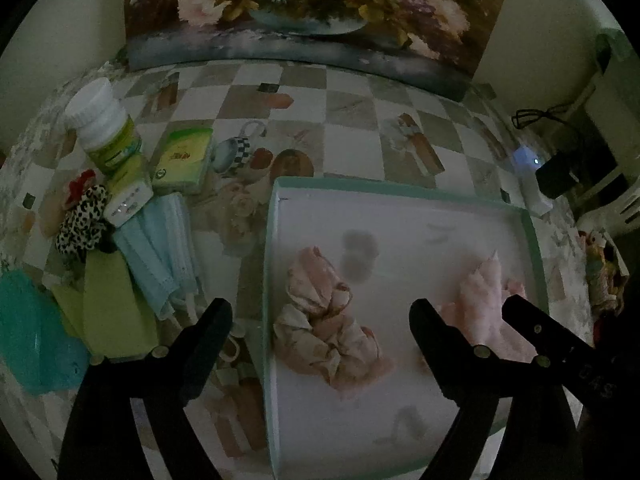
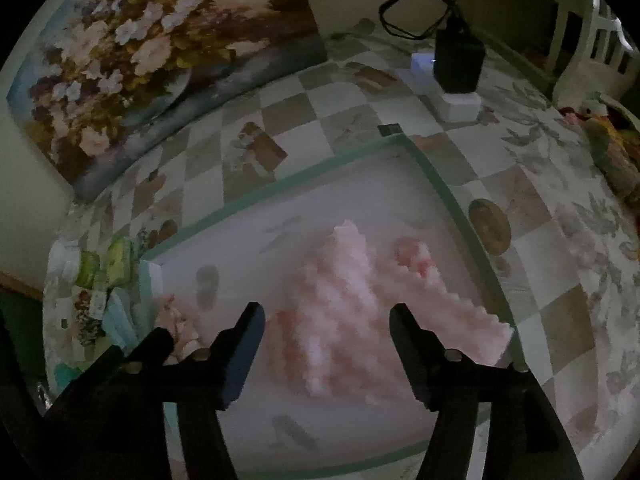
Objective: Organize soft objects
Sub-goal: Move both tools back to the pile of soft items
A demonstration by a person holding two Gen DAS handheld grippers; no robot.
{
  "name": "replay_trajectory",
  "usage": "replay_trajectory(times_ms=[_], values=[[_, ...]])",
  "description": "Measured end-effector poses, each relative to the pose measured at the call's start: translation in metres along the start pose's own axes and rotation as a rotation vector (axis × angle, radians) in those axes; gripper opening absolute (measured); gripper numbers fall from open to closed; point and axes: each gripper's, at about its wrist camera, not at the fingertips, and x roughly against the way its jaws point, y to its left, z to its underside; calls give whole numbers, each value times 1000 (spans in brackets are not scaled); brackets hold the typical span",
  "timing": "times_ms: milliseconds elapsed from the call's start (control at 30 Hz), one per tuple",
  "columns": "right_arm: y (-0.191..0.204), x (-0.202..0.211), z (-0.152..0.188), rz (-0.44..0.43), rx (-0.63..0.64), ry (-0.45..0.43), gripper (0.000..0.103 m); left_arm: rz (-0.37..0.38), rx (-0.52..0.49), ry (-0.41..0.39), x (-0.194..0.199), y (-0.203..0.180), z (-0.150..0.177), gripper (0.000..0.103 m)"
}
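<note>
A white tray with a green rim point(image 1: 276, 216) point(image 2: 444, 188) lies on the table. In it are a crumpled floral pink cloth point(image 1: 324, 324) point(image 2: 176, 320) and a fluffy pink cloth point(image 1: 484, 304) point(image 2: 360, 312). My left gripper point(image 1: 320, 320) is open and empty, its jaws astride the tray's left rim above the floral cloth. My right gripper point(image 2: 326, 320) is open and empty just above the fluffy cloth; one of its fingers point(image 1: 536, 328) shows in the left wrist view. Left of the tray lie blue face masks point(image 1: 160, 248), a leopard-print scrunchie point(image 1: 80, 220), a red scrunchie point(image 1: 78, 186), a green cloth point(image 1: 108, 312) and a teal cloth point(image 1: 28, 332).
A white bottle with a green label point(image 1: 106, 124), a tissue pack point(image 1: 184, 160) and a small white box point(image 1: 128, 202) stand at the left. A flower painting point(image 1: 304, 12) leans on the back wall. A black charger on a white power strip point(image 2: 456, 68) sits at the back right.
</note>
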Motion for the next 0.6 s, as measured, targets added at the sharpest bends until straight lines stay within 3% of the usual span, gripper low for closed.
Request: replay_trajectory(times_ms=[33, 100, 167, 600], values=[[-1, 1, 0, 8, -4, -7, 76, 4, 4, 0, 1, 1, 0, 91], [-2, 3, 0, 13, -4, -30, 93, 3, 14, -4, 2, 3, -1, 93], [-3, 5, 0, 29, -3, -48, 103, 7, 28, -7, 2, 7, -2, 98], [-9, -2, 0, 57, -24, -22, 103, 53, 141, -42, 15, 41, -15, 99]])
